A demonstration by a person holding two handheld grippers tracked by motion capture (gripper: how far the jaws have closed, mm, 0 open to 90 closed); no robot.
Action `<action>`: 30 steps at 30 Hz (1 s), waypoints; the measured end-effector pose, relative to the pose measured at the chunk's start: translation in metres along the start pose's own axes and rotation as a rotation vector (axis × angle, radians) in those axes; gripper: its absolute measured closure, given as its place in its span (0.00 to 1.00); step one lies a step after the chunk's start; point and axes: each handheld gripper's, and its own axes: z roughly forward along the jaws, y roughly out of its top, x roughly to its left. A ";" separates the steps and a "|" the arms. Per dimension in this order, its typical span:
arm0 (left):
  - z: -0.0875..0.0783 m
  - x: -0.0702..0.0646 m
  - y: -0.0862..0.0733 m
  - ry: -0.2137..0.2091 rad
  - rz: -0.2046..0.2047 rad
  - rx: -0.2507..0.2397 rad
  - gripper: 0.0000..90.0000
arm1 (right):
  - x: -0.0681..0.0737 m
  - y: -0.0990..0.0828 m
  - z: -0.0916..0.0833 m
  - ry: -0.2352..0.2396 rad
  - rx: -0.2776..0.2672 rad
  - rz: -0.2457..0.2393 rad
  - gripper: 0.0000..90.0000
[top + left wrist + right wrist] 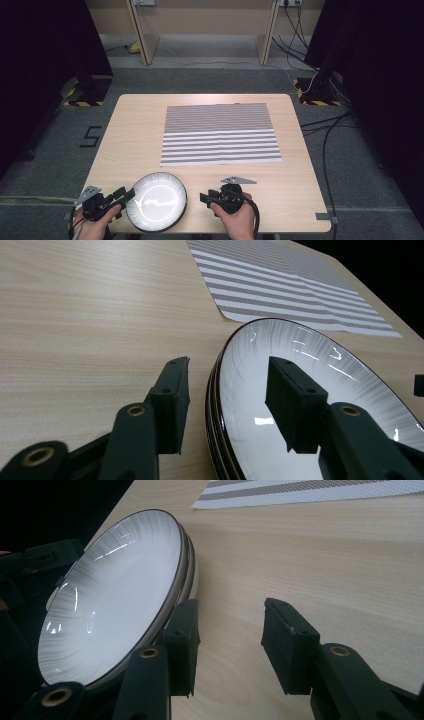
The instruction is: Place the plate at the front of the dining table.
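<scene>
The left gripper [227, 390] straddled the plates' [320, 390] rim, jaws spread — the right gripper [227, 640] gaped beside them.

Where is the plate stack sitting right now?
In the high view the plate stack sits at the table's near edge, left of centre, between the left gripper and right gripper, below the striped mat.

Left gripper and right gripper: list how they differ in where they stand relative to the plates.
The left gripper has its jaws astride the rim of the plates, one pad over the white face and one outside it, not yet pressing. The right gripper sits beside the plates on the bare table, with nothing between its jaws. The left gripper is at the stack's left edge, the right gripper off to its right. Both are open, hand-held and low near the table's front.
</scene>
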 end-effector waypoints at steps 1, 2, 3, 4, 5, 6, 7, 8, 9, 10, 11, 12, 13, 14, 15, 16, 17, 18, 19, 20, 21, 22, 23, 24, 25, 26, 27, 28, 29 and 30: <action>0.000 0.000 0.000 0.000 0.000 0.000 0.58 | 0.000 0.000 0.000 0.000 0.000 0.000 0.65; 0.000 0.000 0.000 -0.002 0.001 0.003 0.58 | 0.001 0.001 0.001 0.002 0.005 -0.004 0.65; 0.000 -0.001 0.000 -0.004 -0.002 0.004 0.58 | 0.002 0.003 0.001 0.003 0.007 -0.015 0.66; 0.001 -0.001 0.000 -0.006 0.004 0.008 0.58 | 0.003 0.004 0.002 0.003 0.009 -0.025 0.67; 0.001 -0.002 0.001 -0.008 0.009 0.011 0.58 | 0.005 0.007 0.002 0.003 0.014 -0.034 0.67; 0.001 -0.002 0.001 -0.014 0.008 0.013 0.58 | 0.006 0.008 0.003 0.006 0.011 -0.038 0.67; 0.001 -0.003 0.002 -0.015 0.009 0.012 0.58 | 0.007 0.010 0.003 0.008 0.010 -0.039 0.67; 0.000 -0.004 0.003 -0.018 0.020 0.014 0.58 | 0.010 0.013 0.005 0.002 0.016 -0.041 0.68; 0.000 -0.005 0.004 -0.024 0.020 0.017 0.59 | 0.011 0.014 0.006 0.003 0.016 -0.039 0.68; 0.000 -0.006 0.004 -0.025 0.022 0.016 0.59 | 0.013 0.015 0.007 0.002 0.015 -0.038 0.69; 0.000 -0.006 0.004 -0.025 0.022 0.016 0.59 | 0.014 0.015 0.009 0.004 0.019 -0.038 0.69; 0.001 -0.007 0.005 -0.029 0.024 0.015 0.59 | 0.017 0.016 0.010 0.010 0.026 -0.036 0.69; 0.001 -0.007 0.005 -0.029 0.024 0.015 0.59 | 0.017 0.016 0.010 0.010 0.026 -0.036 0.69; 0.001 -0.007 0.004 -0.028 0.022 0.017 0.60 | 0.020 0.017 0.013 0.019 0.033 -0.038 0.69; 0.002 -0.007 0.004 -0.026 0.022 0.019 0.59 | 0.021 0.017 0.014 0.023 0.036 -0.037 0.68; 0.002 -0.008 0.004 -0.022 0.027 0.022 0.60 | 0.022 0.017 0.015 0.024 0.040 -0.036 0.68; 0.002 -0.008 0.004 -0.022 0.027 0.022 0.60 | 0.022 0.017 0.015 0.024 0.040 -0.036 0.68; 0.003 -0.008 0.004 -0.021 0.030 0.023 0.60 | 0.024 0.018 0.018 0.013 0.052 -0.041 0.69; 0.003 -0.008 0.004 -0.021 0.030 0.023 0.59 | 0.024 0.018 0.018 0.013 0.052 -0.041 0.69; 0.003 -0.008 0.004 -0.024 0.029 0.025 0.59 | 0.025 0.019 0.019 0.011 0.057 -0.044 0.70; 0.003 -0.008 0.004 -0.027 0.022 0.027 0.59 | 0.026 0.019 0.021 0.009 0.071 -0.044 0.73; 0.003 -0.008 0.003 -0.025 0.022 0.029 0.58 | 0.027 0.019 0.025 0.007 0.093 -0.051 0.76; 0.003 -0.009 0.003 -0.025 0.024 0.030 0.58 | 0.027 0.019 0.025 0.007 0.093 -0.051 0.76; 0.004 -0.009 0.002 -0.025 0.022 0.034 0.58 | 0.028 0.019 0.026 0.007 0.098 -0.053 0.77; 0.004 -0.009 0.002 -0.024 0.020 0.034 0.58 | 0.029 0.019 0.027 0.008 0.101 -0.052 0.79; 0.004 -0.009 0.002 -0.023 0.020 0.035 0.59 | 0.029 0.019 0.028 0.005 0.099 -0.053 0.79; 0.004 -0.009 0.003 -0.023 0.020 0.037 0.59 | 0.031 0.019 0.029 0.011 0.094 -0.047 0.81; 0.003 -0.008 0.003 -0.019 0.012 0.045 0.61 | 0.032 0.019 0.030 0.008 0.094 -0.054 0.83; 0.003 -0.007 0.003 -0.018 0.004 0.048 0.62 | 0.034 0.019 0.031 0.006 0.094 -0.056 0.84; 0.003 -0.007 0.003 -0.015 -0.007 0.051 0.63 | 0.035 0.019 0.032 0.007 0.099 -0.058 0.86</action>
